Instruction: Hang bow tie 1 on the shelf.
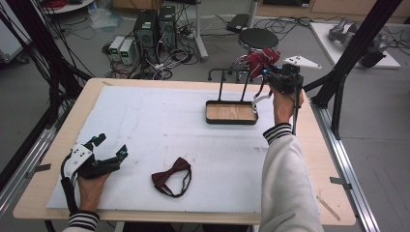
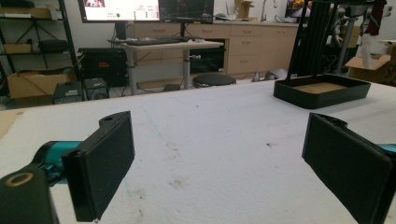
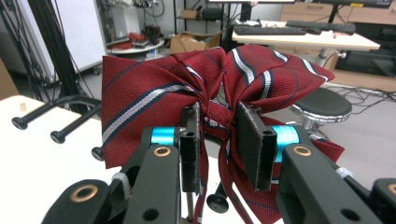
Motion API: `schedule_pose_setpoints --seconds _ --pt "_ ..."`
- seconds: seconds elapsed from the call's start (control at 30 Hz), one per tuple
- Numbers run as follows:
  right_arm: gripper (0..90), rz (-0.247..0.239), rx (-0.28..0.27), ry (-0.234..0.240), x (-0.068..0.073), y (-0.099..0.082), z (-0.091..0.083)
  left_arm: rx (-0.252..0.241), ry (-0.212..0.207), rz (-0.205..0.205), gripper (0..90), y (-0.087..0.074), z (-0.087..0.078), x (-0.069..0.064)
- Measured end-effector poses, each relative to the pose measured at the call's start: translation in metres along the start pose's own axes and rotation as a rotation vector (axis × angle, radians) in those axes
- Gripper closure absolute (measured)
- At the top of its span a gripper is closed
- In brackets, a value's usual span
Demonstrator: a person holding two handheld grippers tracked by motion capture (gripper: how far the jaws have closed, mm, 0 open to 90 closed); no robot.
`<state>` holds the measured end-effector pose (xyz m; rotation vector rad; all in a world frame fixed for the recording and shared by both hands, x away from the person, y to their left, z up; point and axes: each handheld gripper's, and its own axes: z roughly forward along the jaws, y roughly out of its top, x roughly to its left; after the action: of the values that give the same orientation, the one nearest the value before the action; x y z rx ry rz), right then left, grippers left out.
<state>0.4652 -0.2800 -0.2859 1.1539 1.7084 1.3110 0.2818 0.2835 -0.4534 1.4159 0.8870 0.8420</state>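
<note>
No text, label or number can be read anywhere (the monitor (image 2: 140, 9) is too blurred).

A lab is showing here: computer towers (image 1: 154, 26) and tangled cables (image 1: 167, 60) are sitting on the floor, monitors (image 2: 140, 9) are glowing above desks, black frame posts (image 1: 360, 46) are flanking the counter (image 1: 58, 145).

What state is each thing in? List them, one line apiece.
Striped bow tie: gripped at its knot, held in the air by the rack.
Right hand-held gripper: shut on the striped bow tie.
Left hand-held gripper: open, nothing between its jaws, low over the table.
Dark bow tie: lying flat on the white mat, untouched.
Rack: upright, its tray bare.
</note>
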Motion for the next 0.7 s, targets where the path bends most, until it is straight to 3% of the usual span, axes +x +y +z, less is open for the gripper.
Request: schedule_pose_setpoints --seconds 0.43,0.7 --pt "71.0 0.018 0.016 -0.009 -0.007 -0.007 0.009 0.0 0.003 -0.001 9.7 0.0 0.0 0.0" --pt "71.0 0.019 0.032 -0.051 -0.017 -0.011 0.009 -0.001 0.003 0.0 9.7 0.0 0.0 0.0"
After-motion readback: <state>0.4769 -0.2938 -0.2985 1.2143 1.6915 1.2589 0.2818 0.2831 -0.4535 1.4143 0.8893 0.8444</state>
